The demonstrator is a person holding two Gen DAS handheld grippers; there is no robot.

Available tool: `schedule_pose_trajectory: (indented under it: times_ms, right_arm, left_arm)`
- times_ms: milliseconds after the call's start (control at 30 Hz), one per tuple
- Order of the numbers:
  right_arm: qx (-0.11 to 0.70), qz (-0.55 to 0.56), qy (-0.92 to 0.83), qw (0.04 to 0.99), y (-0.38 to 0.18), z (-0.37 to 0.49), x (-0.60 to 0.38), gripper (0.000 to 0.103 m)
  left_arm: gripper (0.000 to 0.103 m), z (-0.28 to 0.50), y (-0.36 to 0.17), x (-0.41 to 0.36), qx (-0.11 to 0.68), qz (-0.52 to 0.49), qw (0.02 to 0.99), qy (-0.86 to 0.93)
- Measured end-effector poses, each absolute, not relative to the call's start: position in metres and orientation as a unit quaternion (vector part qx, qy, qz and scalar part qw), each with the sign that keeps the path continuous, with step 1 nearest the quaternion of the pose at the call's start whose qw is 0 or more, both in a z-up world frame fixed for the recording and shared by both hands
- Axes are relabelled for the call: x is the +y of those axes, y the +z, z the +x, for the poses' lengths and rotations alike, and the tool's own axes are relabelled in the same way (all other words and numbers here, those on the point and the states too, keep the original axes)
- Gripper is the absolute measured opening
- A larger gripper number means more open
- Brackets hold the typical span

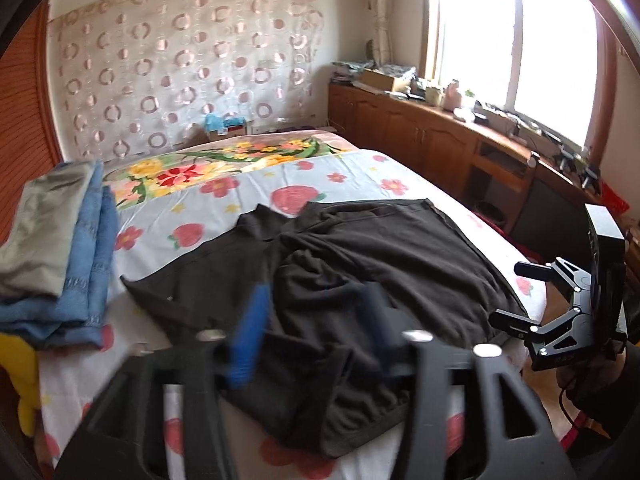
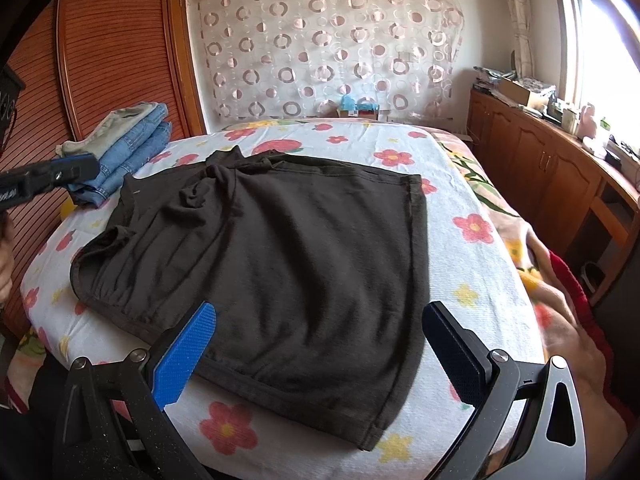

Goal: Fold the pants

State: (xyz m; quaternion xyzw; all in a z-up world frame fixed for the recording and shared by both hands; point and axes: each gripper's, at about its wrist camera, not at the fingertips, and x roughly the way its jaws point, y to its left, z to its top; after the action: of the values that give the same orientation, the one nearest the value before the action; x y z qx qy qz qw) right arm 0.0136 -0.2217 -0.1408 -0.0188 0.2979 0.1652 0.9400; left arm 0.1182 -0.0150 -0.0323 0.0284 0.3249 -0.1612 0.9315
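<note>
Hovering angled down over dark pants (image 2: pixel 280 240), left tongs (image 1: pixel 316 332) parted, right tongs (image 2: pixel 320 344) spread wide, both empty

Dark brown pants (image 2: pixel 280 240), plain, mid-frame. White sheet (image 2: pixel 460 264) beneath, printed with red and pink flowers, small yellow stars. Blanket (image 1: pixel 224 168) in upper middle of left view, yellow and red blooms on green leaves. Blue jeans (image 1: pixel 86 264) at left, grey-green cloth (image 1: pixel 40 232) on top. Curtain (image 2: pixel 328 48) at top, sheer white with pinkish-brown rings. Reddish-brown cabinets (image 1: pixel 420 136) at right. Blue pads (image 2: pixel 184 356) on black gripper frames.
</note>
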Motion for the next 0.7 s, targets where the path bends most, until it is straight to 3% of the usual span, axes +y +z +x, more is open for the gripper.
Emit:
schedule_pose_trajectory:
  times_ms: [67, 367, 700]
  right_arm:
    - [0.298, -0.018, 0.169, 0.939, -0.140, 0.014, -0.219, 0.103]
    - [0.288, -0.026, 0.208, 0.934, -0.130, 0.021, -0.204, 0.090]
    - [0.278, -0.015, 0.278, 0.919, -0.116, 0.034, -0.179, 0.063]
  left_arm:
    - [0.082, 0.115, -0.036, -0.004, 0.322, 0.015, 0.934, -0.156]
    - [0.082, 0.100, -0.078, 0.031, 0.366, 0.009, 0.924, -0.111]
    - [0.082, 0.089, -0.109, 0.025, 0.401, 0.020, 0.909, -0.110]
